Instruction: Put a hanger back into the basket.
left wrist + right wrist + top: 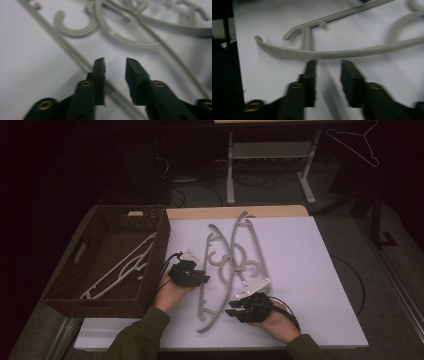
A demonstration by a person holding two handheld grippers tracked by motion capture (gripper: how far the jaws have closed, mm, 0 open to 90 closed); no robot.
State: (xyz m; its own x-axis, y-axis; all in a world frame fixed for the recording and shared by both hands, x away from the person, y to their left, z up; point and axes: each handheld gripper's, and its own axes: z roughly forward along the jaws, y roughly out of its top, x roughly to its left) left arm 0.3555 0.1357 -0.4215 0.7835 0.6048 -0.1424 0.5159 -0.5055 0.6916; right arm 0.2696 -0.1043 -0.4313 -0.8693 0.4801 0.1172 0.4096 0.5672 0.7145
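Grey hangers: several plastic hangers [232, 257] lie tangled flat on the white desk [310, 270], near its middle, between the 2 hands; one long arm runs down toward the near edge.
Left claw [205, 279]: held low over the desk just left of the pile, pointing right at it. In the left gripper view its jaws stand partly apart with nothing gripped; a thin hanger bar [75, 56] runs beneath the left jaw, and whether it touches I cannot tell.
Right claw [231, 308]: at the near end of the pile, pointing left. In the right gripper view the jaws are parted and empty, their tips just short of a curved hanger arm [332, 53].
Basket: a dark woven basket [150, 265] sits at the desk's left edge, well apart from the pile.
Basket contents: pale hangers [125, 267] lie inside it.
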